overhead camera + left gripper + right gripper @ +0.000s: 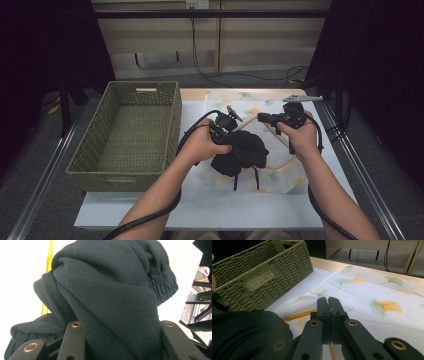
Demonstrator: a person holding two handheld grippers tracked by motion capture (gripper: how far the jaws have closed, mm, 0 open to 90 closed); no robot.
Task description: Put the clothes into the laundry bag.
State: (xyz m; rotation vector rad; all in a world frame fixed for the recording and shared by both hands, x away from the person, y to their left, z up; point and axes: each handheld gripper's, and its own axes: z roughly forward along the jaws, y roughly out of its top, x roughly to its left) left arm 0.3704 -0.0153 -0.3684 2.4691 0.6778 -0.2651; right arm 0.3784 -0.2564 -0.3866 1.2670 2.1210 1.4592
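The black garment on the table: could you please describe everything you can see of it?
The black garment is a soft, knit, fleece-like piece, bunched into a rounded heap rather than spread flat. A gathered elastic cuff or hem shows at one side, and two thin dark strands hang from its near edge. It lies on the white leaf-printed cloth, right of the woven basket. The left tongs are closed on a thick fold of it; the right tongs are shut beside it, holding nothing.

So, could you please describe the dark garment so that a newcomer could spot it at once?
Start at the woven green basket on the table's left; just to its right lies a white cloth with a leaf print. The bunched black garment sits on that cloth, gripped by the left tool. It is the one dark, soft heap there, with an elastic cuff and dangling cords.
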